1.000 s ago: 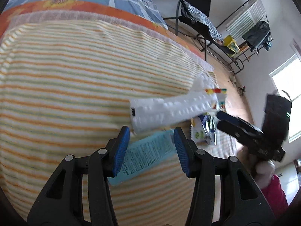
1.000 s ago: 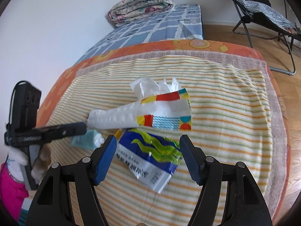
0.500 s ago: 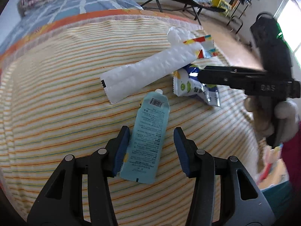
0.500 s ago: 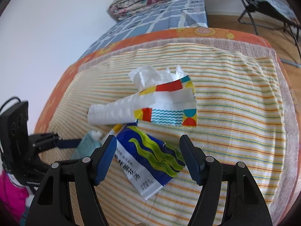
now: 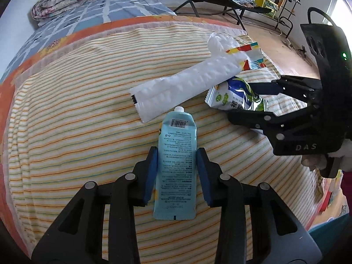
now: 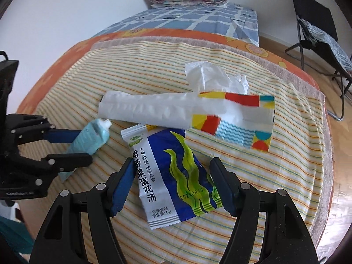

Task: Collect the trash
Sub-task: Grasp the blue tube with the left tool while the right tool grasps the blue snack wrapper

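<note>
The left claw [image 5: 177,171] sits low over the striped cloth [image 5: 72,114] that covers the bed, its two blue pads set one on each side of the tube [image 5: 177,165]. The tube lies flat, cap pointing away, so the pads meet its long edges squarely; they look to be touching or just beside those edges, but the tube is not lifted, and I judge the claw open and only bracketing it, ready to pinch.

Just past the cap lies the white wrapper [image 5: 184,92], a long flattened strip running up toward the right. Its far end rests on the tissue pack [image 6: 242,121], from which crumpled tissue [image 6: 209,74] sticks up. Because the wrapper overlaps both neighbours, pulling it first would likely drag them; taking the loose outer pieces first seems the reason for the present order.

Further right is the soup packet [image 6: 173,176], blue with green waves, flat on the cloth with its upper corner tucked under the wrapper. The right claw [image 6: 173,184] straddles it with pads spread wide, clear of both edges, so nothing is gripped yet. A crinkly foil packet will buckle upward when squeezed from the sides, which should give the pads something to hold.

No bin shows clearly in either view.
</note>
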The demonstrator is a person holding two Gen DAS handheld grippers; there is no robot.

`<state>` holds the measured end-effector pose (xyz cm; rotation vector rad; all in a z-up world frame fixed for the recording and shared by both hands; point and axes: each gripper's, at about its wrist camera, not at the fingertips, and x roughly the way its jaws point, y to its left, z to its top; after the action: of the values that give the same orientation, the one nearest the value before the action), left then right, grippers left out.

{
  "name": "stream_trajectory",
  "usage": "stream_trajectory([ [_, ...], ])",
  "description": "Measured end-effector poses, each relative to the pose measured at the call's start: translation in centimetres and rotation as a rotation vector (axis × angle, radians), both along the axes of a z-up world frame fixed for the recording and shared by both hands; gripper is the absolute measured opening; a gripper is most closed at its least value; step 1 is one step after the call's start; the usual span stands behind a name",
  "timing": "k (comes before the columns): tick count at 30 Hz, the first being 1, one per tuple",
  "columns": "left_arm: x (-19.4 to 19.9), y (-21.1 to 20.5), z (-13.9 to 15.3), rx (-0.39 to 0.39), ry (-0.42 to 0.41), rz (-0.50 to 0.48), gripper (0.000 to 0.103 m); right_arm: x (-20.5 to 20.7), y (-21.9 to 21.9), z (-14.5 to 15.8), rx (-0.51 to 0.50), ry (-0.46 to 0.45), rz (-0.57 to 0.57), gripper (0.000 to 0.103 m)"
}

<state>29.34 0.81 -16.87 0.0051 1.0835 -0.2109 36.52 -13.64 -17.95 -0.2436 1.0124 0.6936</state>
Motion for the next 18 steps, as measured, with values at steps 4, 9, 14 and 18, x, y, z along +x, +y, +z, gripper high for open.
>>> stream_trajectory([
  [4, -0.8, 0.1, 0.1, 0.014, 0.003, 0.004, 0.035, -0.7, 0.8, -0.1, -0.062, -0.041, -0.003, 0.061],
  [9, -2.2, 0.3, 0.4, 0.017, 0.014, 0.013, 0.035, -2.2, 0.6, 0.3, -0.082, -0.015, 0.012, 0.058],
  [14, -4.1, 0.5, 1.2, 0.008, 0.018, 0.02, 0.035, -4.5, -0.7, 1.2, -0.083, 0.003, 0.008, 0.058],
  [18, -5.9, 0.4, 2.2, 0.013, 0.011, 0.024, 0.035, -6.5, -2.2, 2.8, -0.061, 0.017, -0.016, 0.058],
])
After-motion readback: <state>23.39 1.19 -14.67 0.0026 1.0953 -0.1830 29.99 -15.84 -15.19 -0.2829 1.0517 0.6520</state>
